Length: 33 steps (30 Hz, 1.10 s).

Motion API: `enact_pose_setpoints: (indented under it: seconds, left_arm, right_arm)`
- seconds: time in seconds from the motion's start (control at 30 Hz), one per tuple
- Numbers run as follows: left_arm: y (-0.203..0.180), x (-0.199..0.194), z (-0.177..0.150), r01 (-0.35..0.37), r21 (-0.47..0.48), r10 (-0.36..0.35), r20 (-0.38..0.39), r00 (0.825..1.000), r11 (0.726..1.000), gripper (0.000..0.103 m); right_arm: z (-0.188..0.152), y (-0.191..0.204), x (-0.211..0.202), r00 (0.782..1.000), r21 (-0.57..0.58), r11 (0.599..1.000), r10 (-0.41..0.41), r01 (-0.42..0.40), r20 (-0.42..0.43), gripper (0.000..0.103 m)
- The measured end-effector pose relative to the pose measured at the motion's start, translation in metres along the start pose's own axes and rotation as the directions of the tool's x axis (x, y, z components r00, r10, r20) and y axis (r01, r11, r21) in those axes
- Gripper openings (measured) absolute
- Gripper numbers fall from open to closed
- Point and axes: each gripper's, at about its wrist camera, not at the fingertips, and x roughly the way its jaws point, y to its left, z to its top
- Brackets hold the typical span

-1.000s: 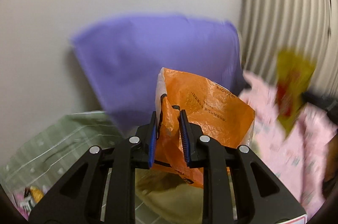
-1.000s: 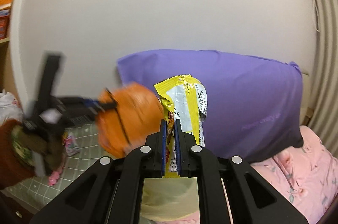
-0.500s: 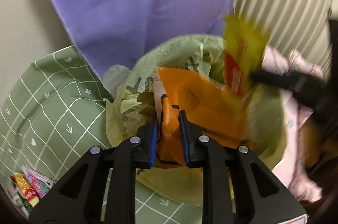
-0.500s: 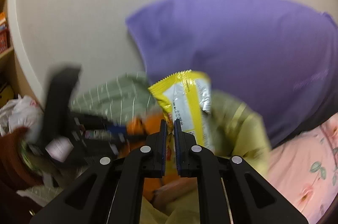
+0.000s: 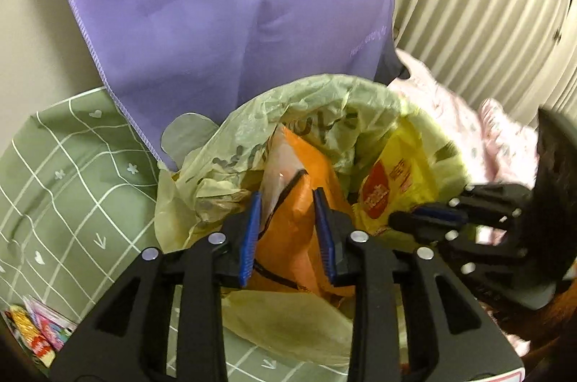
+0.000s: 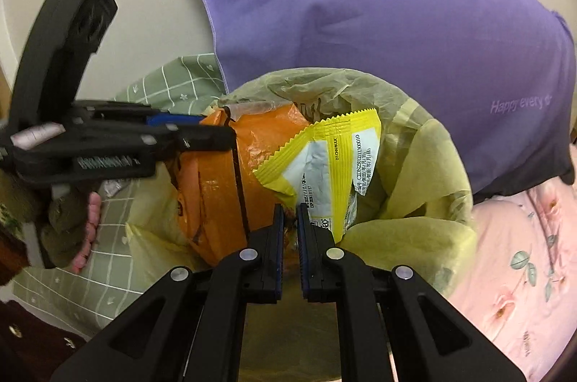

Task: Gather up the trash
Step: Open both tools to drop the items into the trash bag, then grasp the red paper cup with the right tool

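Both grippers are down at the mouth of the translucent yellow-green plastic trash bag (image 5: 317, 100), which stands open on the bed. The left gripper (image 5: 288, 201) has the crinkled orange plastic wrapper (image 5: 292, 237) between its blue pads, and the jaws are opening; the left pad already shows a gap to the wrapper, which sits inside the bag's mouth. The right gripper (image 6: 290, 223) has its jaws pressed nearly together, pinching the bottom edge of the yellow snack packet with the white printed panel (image 6: 324, 172), which leans in the bag just beside the orange one.

Around them it's tight. A big purple pillow (image 6: 378, 21) leans on the pale wall right behind the bag, touching its far rim. A green sheet with a white grid (image 5: 72, 172) spreads to the left, a pink floral quilt (image 6: 515, 255) to the right, with ribbed pale curtains (image 5: 487, 3) beyond. More bright small wrappers (image 5: 36, 335) lie at the sheet's near left corner. Open room lies on the green sheet; the bag's rim crowds both tools.
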Motion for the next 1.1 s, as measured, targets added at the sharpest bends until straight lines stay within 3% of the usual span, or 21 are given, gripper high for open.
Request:
enact_pose_setpoints:
  seconds: [0.03,0.1,0.17,0.2,0.27,0.3,0.43,0.53,0.7,0.77,0.83,0.93,1.1]
  left_arm:
    - [-0.002,0.0,0.004,0.015,-0.011,-0.015,0.005,1.0,1.0,0.033]
    - [0.003,-0.008,0.007,0.041,-0.04,-0.04,0.019,0.999,0.998,0.047]
    - [0.009,-0.023,0.005,0.055,-0.078,-0.052,0.045,0.998,0.995,0.048]
    - [0.01,-0.031,0.003,0.061,-0.093,-0.055,0.06,0.997,0.994,0.049]
    - [0.013,-0.058,-0.006,0.058,-0.128,-0.043,0.119,0.992,0.99,0.05]
    - [0.015,-0.075,-0.012,0.043,-0.142,-0.021,0.151,0.988,0.989,0.053]
    - [0.023,-0.132,-0.043,-0.059,-0.163,0.099,0.248,0.964,0.985,0.055]
    - [0.034,-0.178,-0.078,-0.152,-0.192,0.208,0.315,0.926,0.97,0.057]
    - [0.066,-0.237,-0.141,-0.276,-0.299,0.374,0.349,0.859,0.913,0.06]
    - [0.082,-0.255,-0.169,-0.317,-0.366,0.442,0.336,0.832,0.875,0.06]
    - [0.098,-0.269,-0.195,-0.322,-0.443,0.483,0.318,0.816,0.837,0.06]
    - [0.111,-0.28,-0.227,-0.326,-0.507,0.515,0.291,0.806,0.798,0.06]
    - [0.121,-0.292,-0.274,-0.36,-0.545,0.555,0.246,0.795,0.757,0.06]
  right_arm:
    - [-0.002,0.001,-0.002,1.0,-0.009,1.0,-0.005,0.005,-0.005,0.009]
    - [-0.003,0.008,0.0,1.0,-0.022,1.0,-0.002,0.002,-0.013,0.01]
    - [-0.006,0.014,-0.001,1.0,-0.027,1.0,-0.01,0.01,-0.009,0.01]
    - [-0.007,0.016,-0.004,1.0,-0.029,0.999,-0.021,0.021,0.002,0.014]
    - [-0.01,0.02,-0.013,0.999,-0.024,0.999,-0.04,0.04,0.033,0.032]
    - [-0.013,0.02,-0.019,0.998,-0.016,0.999,-0.038,0.039,0.042,0.04]
    - [-0.014,0.03,-0.04,0.993,0.016,0.997,-0.075,0.073,0.089,0.042]
    - [-0.014,0.039,-0.063,0.986,0.029,0.996,-0.087,0.084,0.142,0.044]
    - [-0.016,0.073,-0.089,0.97,-0.009,1.0,-0.014,0.017,0.241,0.062]
    - [-0.018,0.089,-0.091,0.969,-0.032,0.999,0.039,-0.032,0.243,0.063]
    - [-0.02,0.105,-0.09,0.969,-0.053,0.996,0.08,-0.07,0.233,0.063]
    - [-0.024,0.138,-0.083,0.971,-0.144,0.984,0.133,-0.106,0.199,0.063]
    - [-0.035,0.194,-0.061,0.971,-0.282,0.948,0.194,-0.149,0.138,0.063]
